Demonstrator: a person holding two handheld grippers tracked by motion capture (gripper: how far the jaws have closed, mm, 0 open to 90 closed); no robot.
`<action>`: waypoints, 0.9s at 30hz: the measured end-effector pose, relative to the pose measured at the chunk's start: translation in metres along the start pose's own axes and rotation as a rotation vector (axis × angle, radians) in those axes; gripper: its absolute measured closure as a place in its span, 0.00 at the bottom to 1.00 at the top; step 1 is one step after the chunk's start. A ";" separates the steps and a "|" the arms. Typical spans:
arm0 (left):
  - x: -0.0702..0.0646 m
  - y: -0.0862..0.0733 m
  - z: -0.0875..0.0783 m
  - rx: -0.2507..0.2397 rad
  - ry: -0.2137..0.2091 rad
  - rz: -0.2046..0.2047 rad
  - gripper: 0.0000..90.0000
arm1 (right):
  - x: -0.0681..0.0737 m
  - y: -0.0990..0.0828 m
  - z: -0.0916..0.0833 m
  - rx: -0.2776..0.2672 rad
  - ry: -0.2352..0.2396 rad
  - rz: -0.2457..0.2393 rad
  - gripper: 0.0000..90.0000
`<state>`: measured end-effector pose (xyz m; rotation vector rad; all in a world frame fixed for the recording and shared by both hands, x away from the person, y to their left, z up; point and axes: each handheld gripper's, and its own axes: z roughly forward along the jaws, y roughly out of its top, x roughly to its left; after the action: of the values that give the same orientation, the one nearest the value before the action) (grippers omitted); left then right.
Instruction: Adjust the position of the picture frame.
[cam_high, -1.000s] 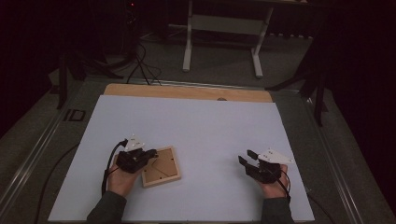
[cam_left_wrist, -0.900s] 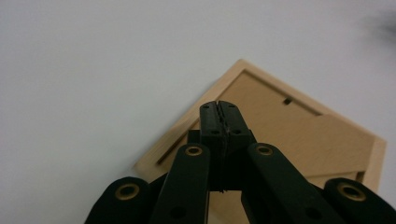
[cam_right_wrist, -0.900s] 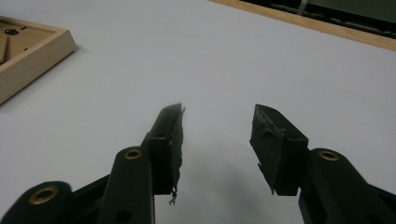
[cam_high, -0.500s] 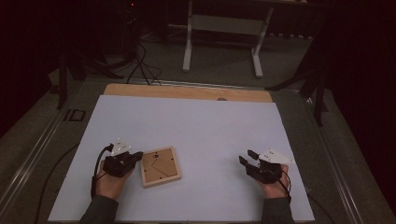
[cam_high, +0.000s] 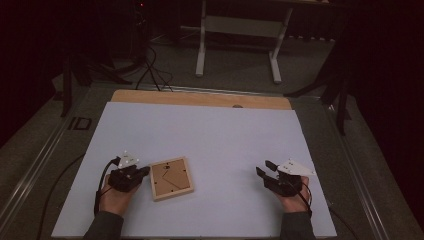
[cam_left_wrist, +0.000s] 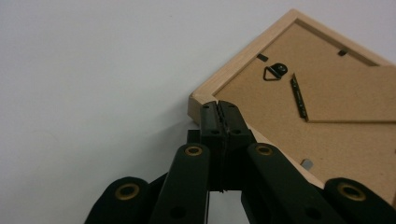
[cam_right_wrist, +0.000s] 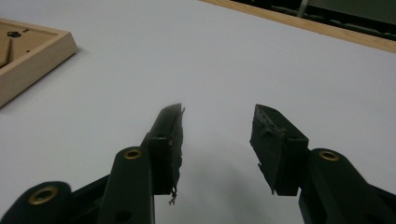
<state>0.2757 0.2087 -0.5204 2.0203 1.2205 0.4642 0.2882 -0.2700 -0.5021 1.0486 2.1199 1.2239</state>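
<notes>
A light wooden picture frame (cam_high: 171, 177) lies face down on the white table top, its brown backing board and small hanging ring up. My left gripper (cam_high: 143, 171) rests just left of it, jaws shut with nothing between them. In the left gripper view the closed tips (cam_left_wrist: 220, 108) sit at the near corner of the picture frame (cam_left_wrist: 327, 107); whether they touch it I cannot tell. My right gripper (cam_high: 265, 169) stands open at the right, well away from the frame. Between its fingertips (cam_right_wrist: 217, 126) lies only bare table, and the picture frame (cam_right_wrist: 32, 51) shows far to the left.
The white table top (cam_high: 210, 130) ends at a wooden strip (cam_high: 200, 98) along the far edge. Beyond it a white metal stand (cam_high: 237, 45) and cables (cam_high: 150, 70) sit on the dark floor. A metal rail (cam_high: 45, 150) runs along the table's left side.
My left gripper has slid left and toward the person, from over the frame's left part to just beside it. The frame and right gripper have not moved.
</notes>
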 end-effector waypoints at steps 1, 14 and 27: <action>-0.001 0.001 0.000 0.003 0.000 0.002 1.00 | 0.000 0.000 0.000 0.000 0.000 0.000 0.59; -0.027 0.012 0.024 -0.029 -0.091 0.038 1.00 | 0.005 0.002 0.004 0.008 0.013 -0.013 0.59; -0.048 0.016 0.020 -0.072 -0.127 0.070 1.00 | 0.019 0.009 0.013 -0.007 0.053 -0.008 0.59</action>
<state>0.2749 0.1542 -0.5197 2.0046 1.0451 0.4011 0.2894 -0.2454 -0.5011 1.0147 2.1559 1.2681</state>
